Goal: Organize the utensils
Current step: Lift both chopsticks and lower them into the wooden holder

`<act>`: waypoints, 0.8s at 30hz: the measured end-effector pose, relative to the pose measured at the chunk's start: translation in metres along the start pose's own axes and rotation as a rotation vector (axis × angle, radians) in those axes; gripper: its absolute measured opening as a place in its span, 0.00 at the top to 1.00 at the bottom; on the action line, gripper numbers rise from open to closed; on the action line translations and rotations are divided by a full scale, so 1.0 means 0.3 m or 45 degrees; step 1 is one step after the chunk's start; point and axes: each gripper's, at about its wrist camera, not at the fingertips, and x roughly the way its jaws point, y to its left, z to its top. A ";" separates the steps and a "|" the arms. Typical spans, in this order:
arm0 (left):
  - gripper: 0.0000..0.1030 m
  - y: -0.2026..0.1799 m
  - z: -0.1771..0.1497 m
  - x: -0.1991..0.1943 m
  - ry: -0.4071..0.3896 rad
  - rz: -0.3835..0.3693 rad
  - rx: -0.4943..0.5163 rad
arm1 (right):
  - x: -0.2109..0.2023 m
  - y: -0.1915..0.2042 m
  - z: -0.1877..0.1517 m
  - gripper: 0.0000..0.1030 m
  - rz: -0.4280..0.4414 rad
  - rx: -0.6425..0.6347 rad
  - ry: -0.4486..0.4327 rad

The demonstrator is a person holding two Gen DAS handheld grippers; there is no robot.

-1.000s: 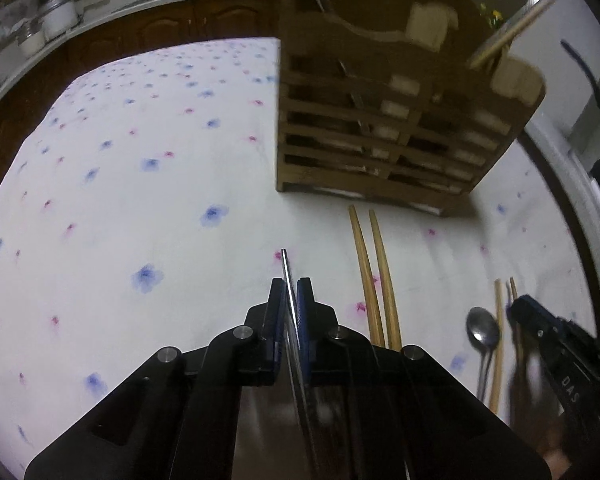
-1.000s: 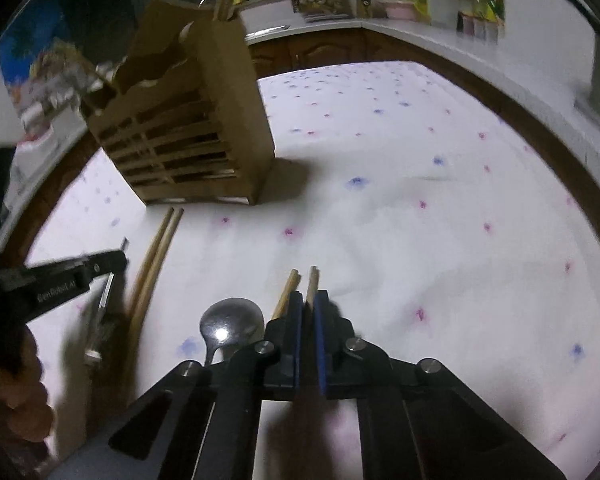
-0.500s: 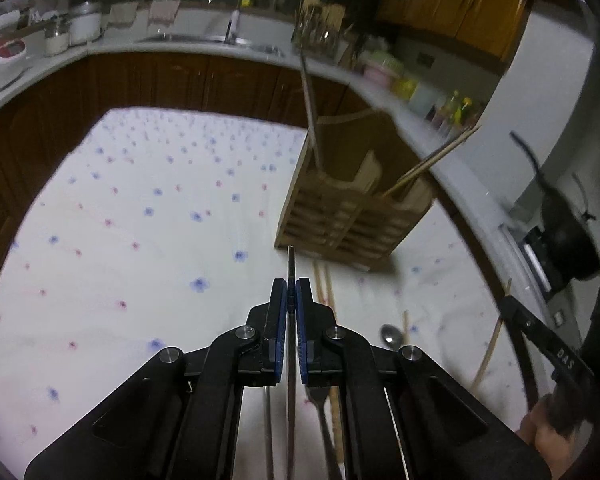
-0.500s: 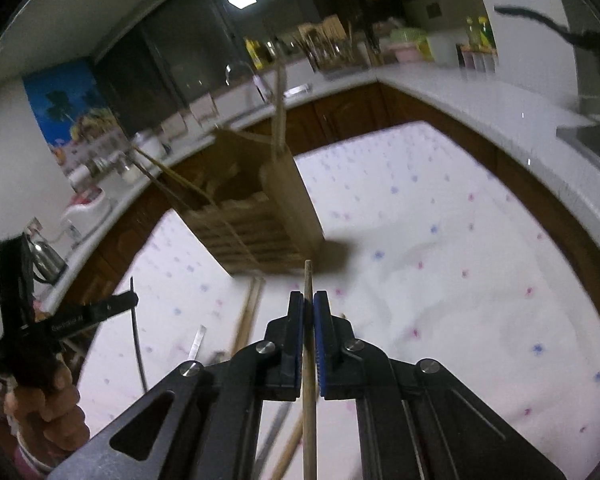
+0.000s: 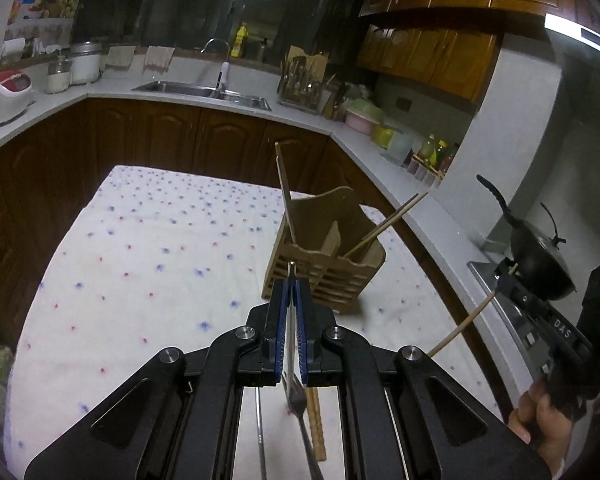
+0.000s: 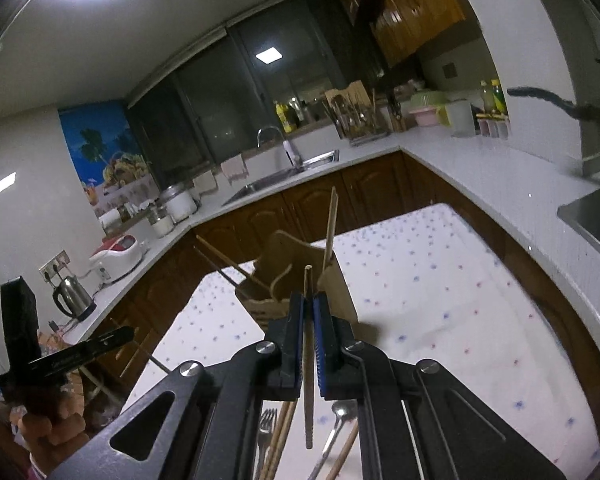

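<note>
My left gripper (image 5: 291, 280) pinches a fork (image 5: 298, 396) handle-first, my right gripper (image 6: 309, 304) pinches one chopstick (image 6: 308, 360), both poised above the tabletop (image 5: 140, 264) short of the wooden utensil caddy (image 5: 324, 264); I judge each should be tipped upright, then lowered into separate compartments.

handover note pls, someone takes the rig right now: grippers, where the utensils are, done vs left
Left gripper: shut on a fork, lifted off the table.
Right gripper: shut on a chopstick, also lifted.
Wooden holder upright on the floral cloth, chopsticks already leaning inside it.
On the cloth: a fork, a spoon, loose chopsticks.
Left: drop both held items into the holder, then collect the rest.
</note>
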 end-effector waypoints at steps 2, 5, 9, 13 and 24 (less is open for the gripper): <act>0.96 0.000 0.006 -0.002 -0.005 0.000 0.002 | 0.005 0.005 0.010 0.95 0.003 -0.002 -0.007; 0.96 -0.002 0.013 -0.005 -0.015 0.002 0.003 | -0.001 0.008 0.017 0.95 0.004 -0.005 -0.015; 0.96 0.000 0.026 -0.004 -0.028 0.002 -0.001 | 0.000 0.005 0.028 0.95 0.004 -0.006 -0.024; 0.96 -0.006 0.055 -0.002 -0.054 -0.001 -0.003 | 0.009 0.005 0.036 0.95 0.004 -0.008 -0.040; 0.96 -0.082 0.248 0.018 -0.240 0.000 0.027 | 0.046 0.039 0.198 0.95 0.001 -0.031 -0.205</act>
